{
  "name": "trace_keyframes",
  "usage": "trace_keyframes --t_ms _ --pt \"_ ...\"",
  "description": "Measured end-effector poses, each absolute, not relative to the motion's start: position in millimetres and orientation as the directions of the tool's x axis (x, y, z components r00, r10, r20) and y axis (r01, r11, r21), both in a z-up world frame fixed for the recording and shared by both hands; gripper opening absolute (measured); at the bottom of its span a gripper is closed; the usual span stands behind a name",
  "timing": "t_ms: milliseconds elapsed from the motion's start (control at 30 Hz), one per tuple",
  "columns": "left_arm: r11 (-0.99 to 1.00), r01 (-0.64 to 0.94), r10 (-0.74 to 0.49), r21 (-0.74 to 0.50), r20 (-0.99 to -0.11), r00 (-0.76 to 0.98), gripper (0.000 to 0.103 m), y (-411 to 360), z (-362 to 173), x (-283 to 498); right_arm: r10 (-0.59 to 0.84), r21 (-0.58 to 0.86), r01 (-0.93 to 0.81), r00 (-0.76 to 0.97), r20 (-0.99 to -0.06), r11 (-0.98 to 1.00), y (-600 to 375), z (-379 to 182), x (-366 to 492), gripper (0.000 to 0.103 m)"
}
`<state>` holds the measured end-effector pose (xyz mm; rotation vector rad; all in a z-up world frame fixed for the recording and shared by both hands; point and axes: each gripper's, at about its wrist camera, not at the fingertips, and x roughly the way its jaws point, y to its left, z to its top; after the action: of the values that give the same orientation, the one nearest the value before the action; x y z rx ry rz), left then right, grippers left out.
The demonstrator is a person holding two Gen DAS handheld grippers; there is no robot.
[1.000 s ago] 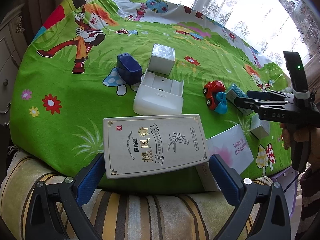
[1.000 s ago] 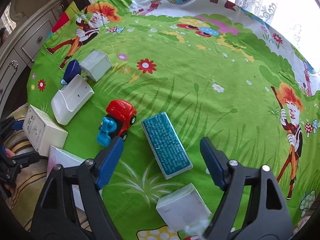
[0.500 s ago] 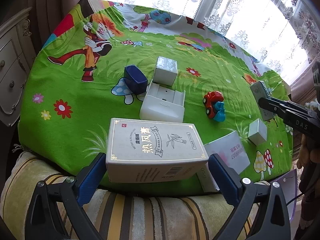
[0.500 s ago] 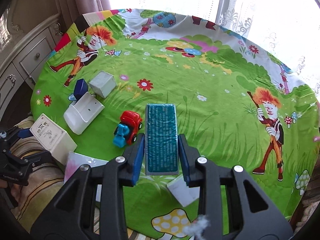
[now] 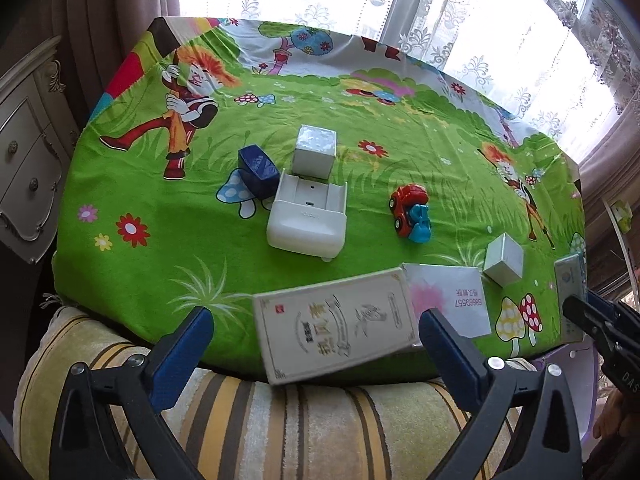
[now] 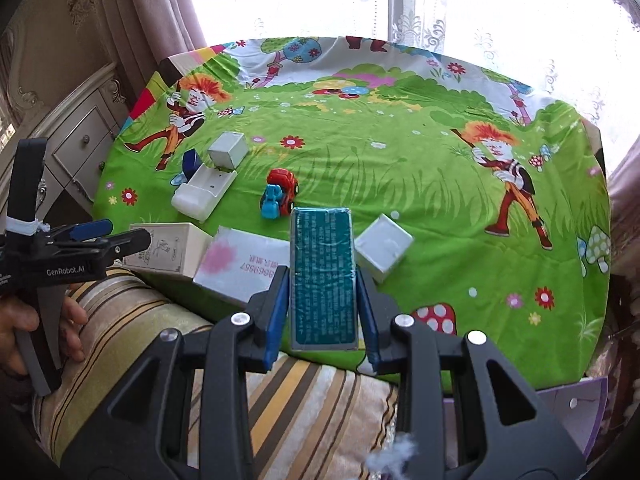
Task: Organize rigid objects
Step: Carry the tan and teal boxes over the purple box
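The right tool [image 6: 323, 316] pinches the teal box [image 6: 323, 276] lengthwise for carrying; the left tool [image 5: 316, 350], spread wide, straddles the cream carton [image 5: 336, 330] at lower centre.

Home: lace curtains [image 5: 460, 12], carved dresser [image 5: 24, 152]

A table under a bright green cartoon cloth [image 5: 400, 152] carries a blue box [image 5: 258, 168], silver cube [image 5: 314, 151] and white holder [image 5: 306, 222] mid-left, a toy car [image 5: 410, 210] centrally; along the near edge, a cream box [image 5: 336, 338] apparently overhanging it, a pink-white box [image 5: 448, 300], a small white cube [image 5: 503, 260].
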<state>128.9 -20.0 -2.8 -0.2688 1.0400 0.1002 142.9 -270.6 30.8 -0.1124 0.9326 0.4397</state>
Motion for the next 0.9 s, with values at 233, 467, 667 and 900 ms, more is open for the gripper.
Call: trace_keyframes --t_ms 233,467,667,900 --pt "0.915 -0.348 -0.042 -0.203 -0.907 0.419 0.103 -27 -15 147 0.274 0.102 -0.32 0.555 -0.786 0.942 -312 27 98 0.037" --pt "0.905 -0.402 0.007 -0.136 -0.942 0.335 0.103 -34 -32 160 0.248 0.141 -0.228 0.56 -0.791 0.963 -361 12 58 0.037" --pt "0.889 -0.437 0.017 -0.137 -0.943 0.332 0.102 -25 -39 150 0.196 0.158 -0.115 0.583 -0.788 0.981 -410 9 31 0.037" --pt "0.921 -0.335 0.009 -0.199 -0.849 0.528 0.102 -48 12 120 0.101 0.144 0.028 0.582 -0.807 0.989 -462 3 4 0.037"
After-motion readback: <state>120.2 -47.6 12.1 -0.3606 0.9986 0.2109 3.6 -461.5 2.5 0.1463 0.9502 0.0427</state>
